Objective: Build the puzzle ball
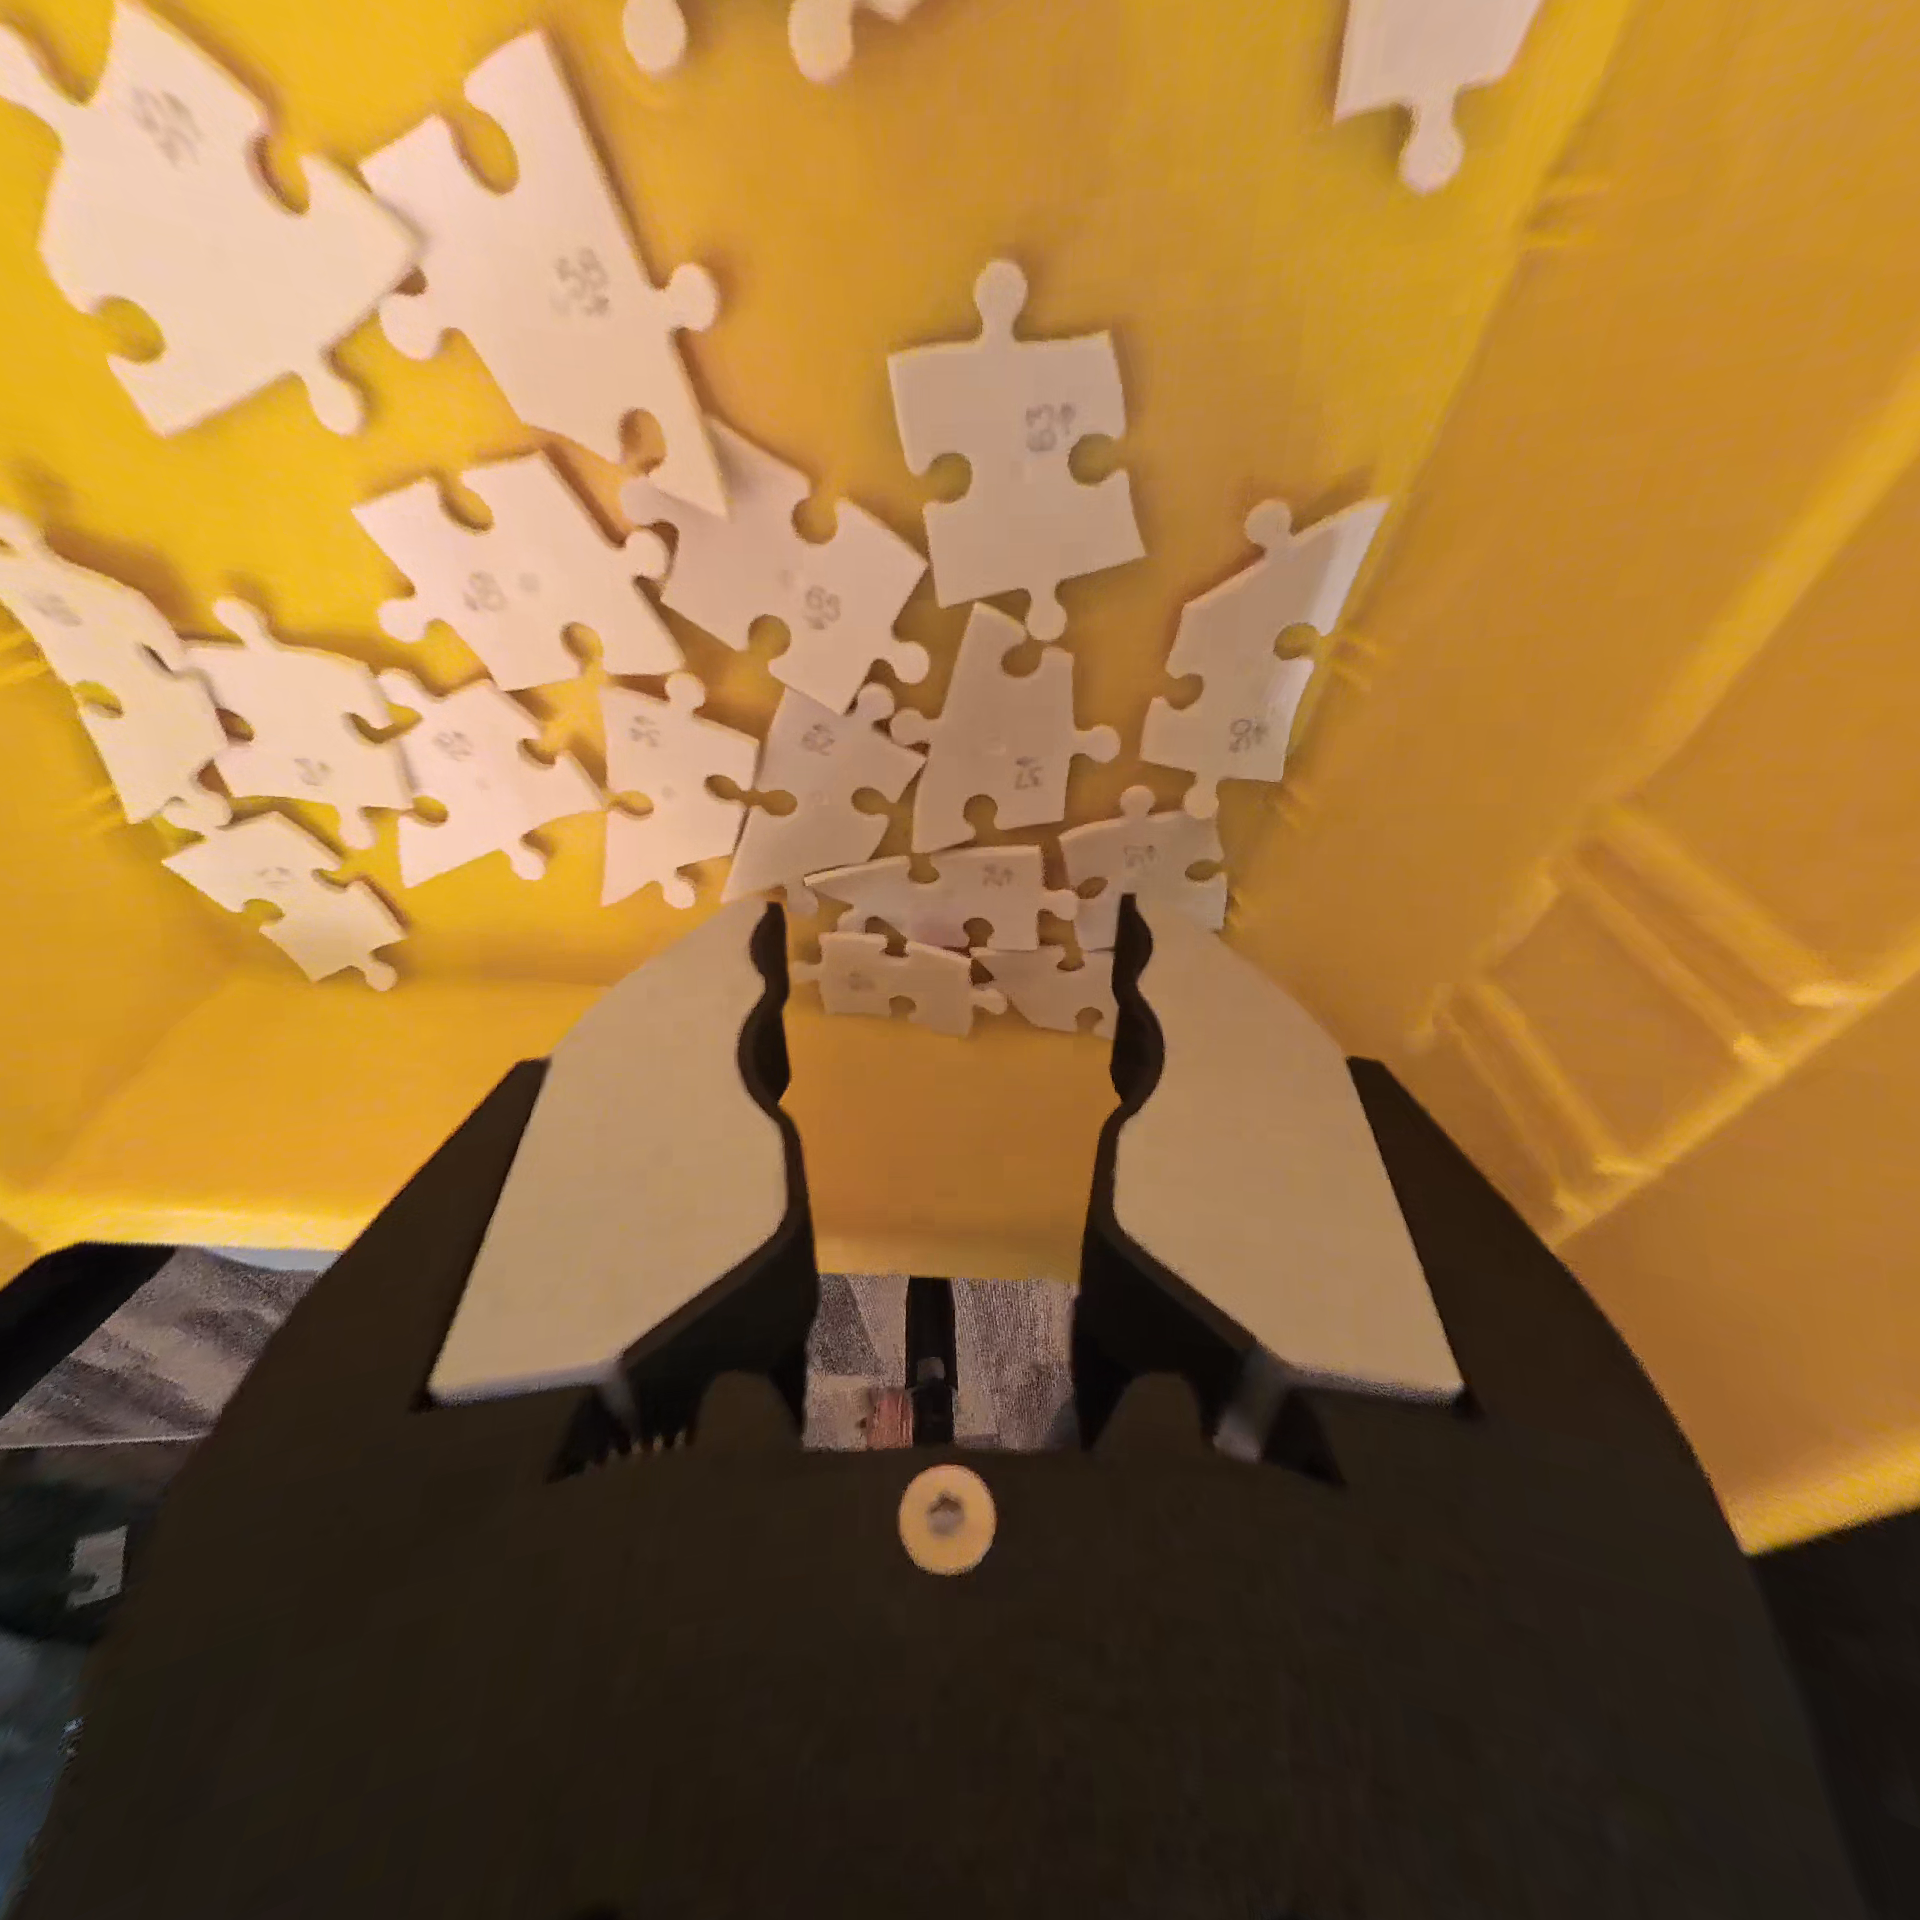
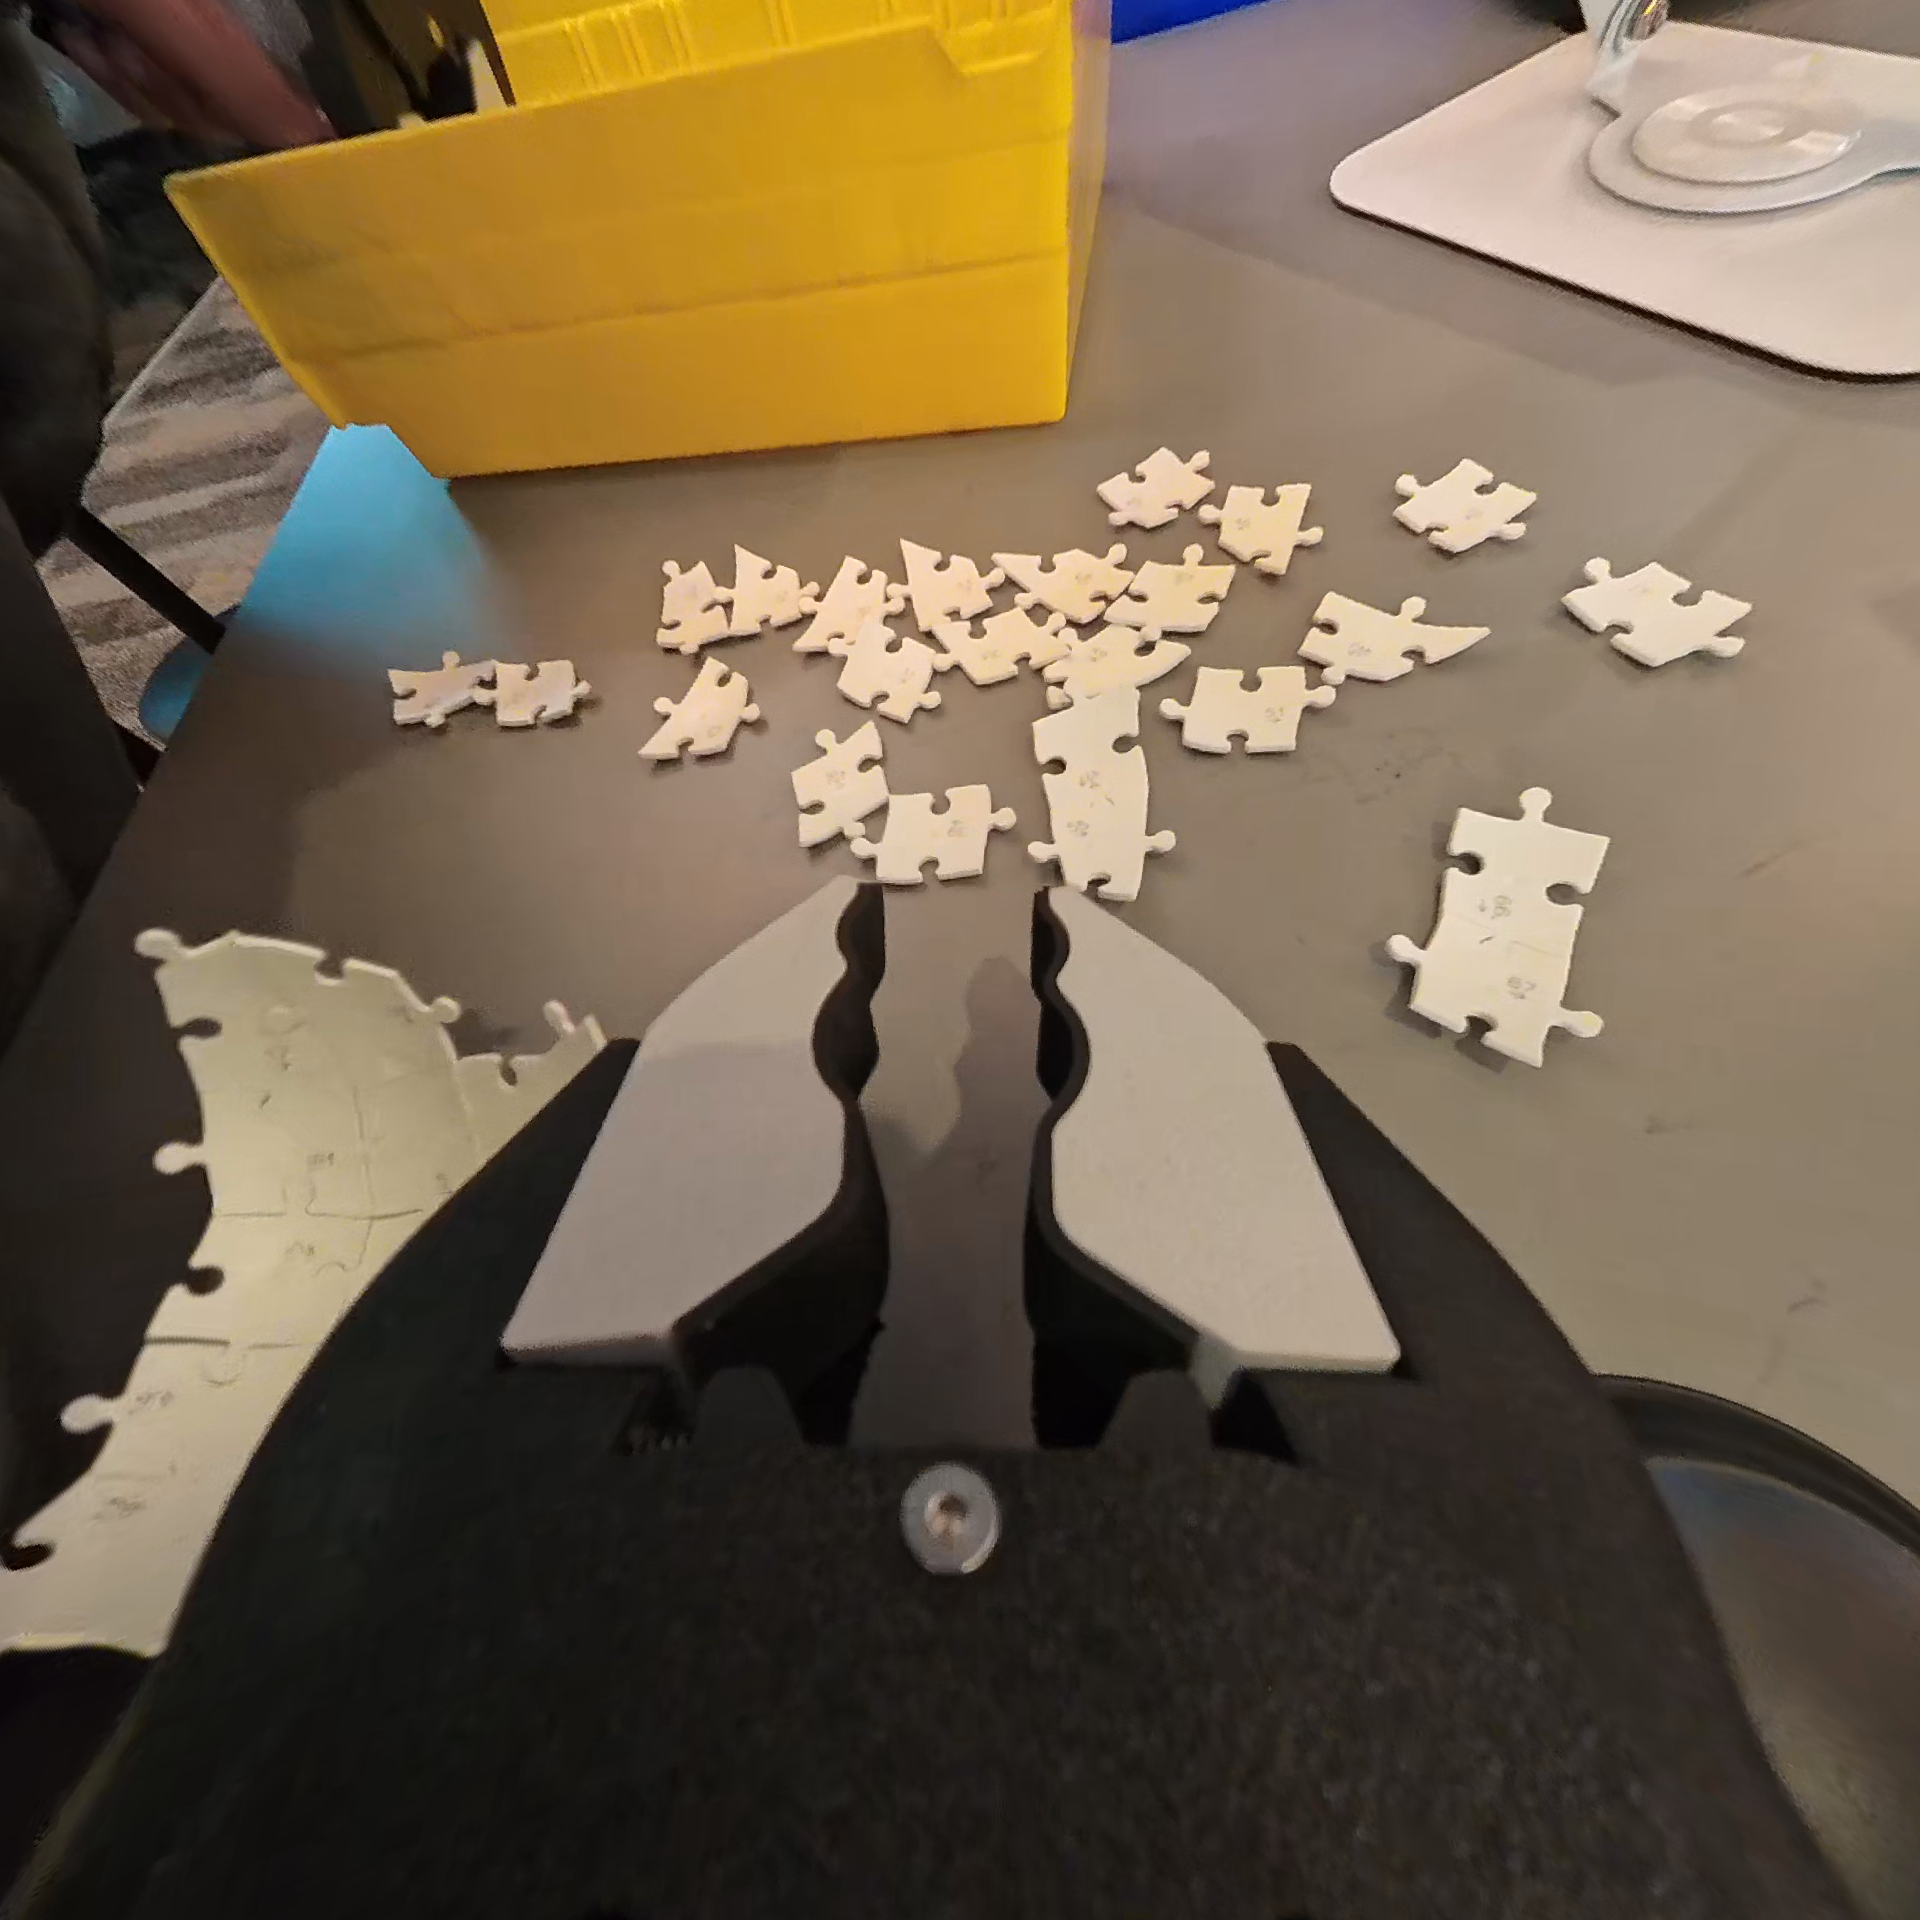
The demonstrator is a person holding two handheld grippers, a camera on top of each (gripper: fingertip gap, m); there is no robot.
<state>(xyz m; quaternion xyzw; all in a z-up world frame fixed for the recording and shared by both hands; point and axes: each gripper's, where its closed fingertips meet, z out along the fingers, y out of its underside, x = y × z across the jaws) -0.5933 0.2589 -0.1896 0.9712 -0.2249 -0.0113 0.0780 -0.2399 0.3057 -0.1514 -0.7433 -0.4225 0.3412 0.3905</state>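
While both grippers hang empty, the puzzle pieces sit in two places. Left gripper [image 1: 945, 920] is inside the yellow bin [image 1: 1558, 727], fingers spread wide with nothing between them, tips just above a loose heap of white pieces [image 1: 810, 603] on the bin floor. View is motion-blurred.

Right gripper [image 2: 956, 899] is over the grey surface [image 2: 1558, 1195], fingers apart, gap narrower, also holding nothing. Scattered white pieces [image 2: 997, 623] lie just past the tips, between the gripper and the yellow bin [image 2: 675, 291] at far left. Two-piece joined strips lie at centre [image 2: 1096, 790] and right [image 2: 1501, 935]. Curved assembled section of the ball [image 2: 281, 1195] sits near left, partly hidden behind the gripper body.

White mat [image 2: 1662, 208] with a clear plastic item on it at far right. Patterned grey carpet [image 2: 166, 416] visible past the left edge of the surface.
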